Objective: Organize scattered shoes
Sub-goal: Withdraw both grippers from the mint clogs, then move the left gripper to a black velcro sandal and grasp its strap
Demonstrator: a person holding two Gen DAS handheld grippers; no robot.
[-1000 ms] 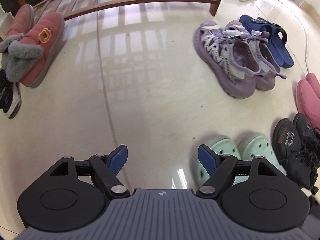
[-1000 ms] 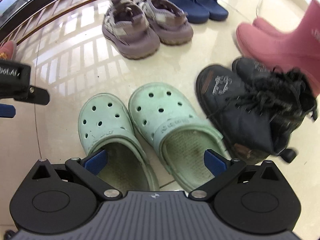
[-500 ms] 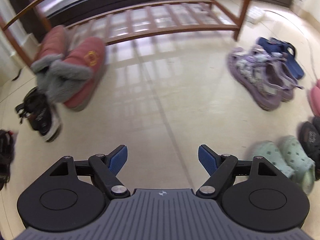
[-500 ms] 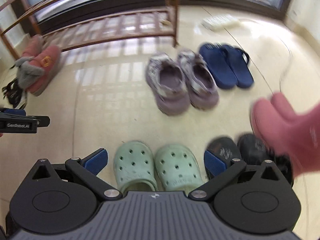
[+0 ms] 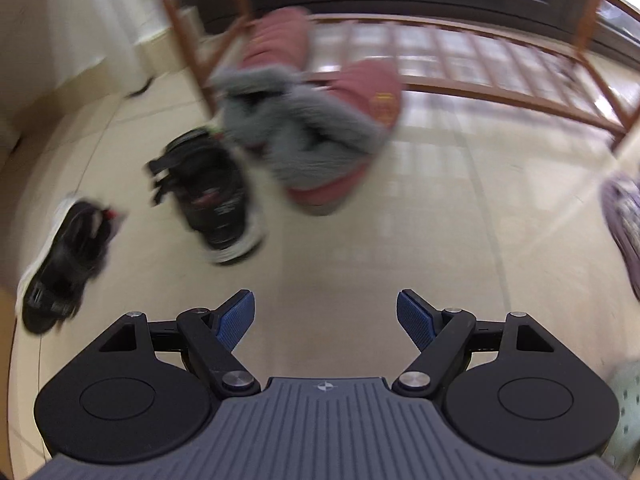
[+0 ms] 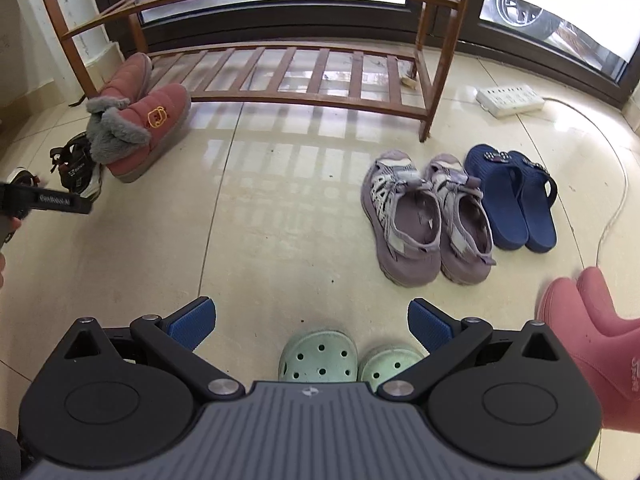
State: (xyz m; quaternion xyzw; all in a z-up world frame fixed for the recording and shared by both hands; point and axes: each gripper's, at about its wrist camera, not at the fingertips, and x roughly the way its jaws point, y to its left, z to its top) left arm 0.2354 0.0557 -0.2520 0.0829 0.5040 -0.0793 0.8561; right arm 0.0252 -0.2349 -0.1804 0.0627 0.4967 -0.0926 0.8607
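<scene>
My left gripper (image 5: pixel 325 314) is open and empty over bare tile, a little short of two black sandals (image 5: pixel 212 188) (image 5: pixel 64 264) and a pair of pink fur-cuffed boots (image 5: pixel 320 148); this view is blurred. My right gripper (image 6: pixel 311 326) hangs open with nothing in it, above the toes of mint green clogs (image 6: pixel 318 356). Farther off lie purple sandals (image 6: pixel 424 216), blue slides (image 6: pixel 516 196) and pink rubber boots (image 6: pixel 592 332). The left gripper's body (image 6: pixel 44 202) shows at the left edge, near the pink boots (image 6: pixel 140 128) and a black sandal (image 6: pixel 78 166).
A wooden slatted shoe rack (image 6: pixel 280 68) stands along the far wall by the glass door. A white power strip (image 6: pixel 510 100) with a cord (image 6: pixel 616 184) lies on the floor at the right. Glossy cream tiles stretch between the shoe groups.
The left gripper swung left, bringing the pink boots and black sandals to the centre of its view. The right gripper rose and tilted up, so the clogs dropped low and the rack came into sight.
</scene>
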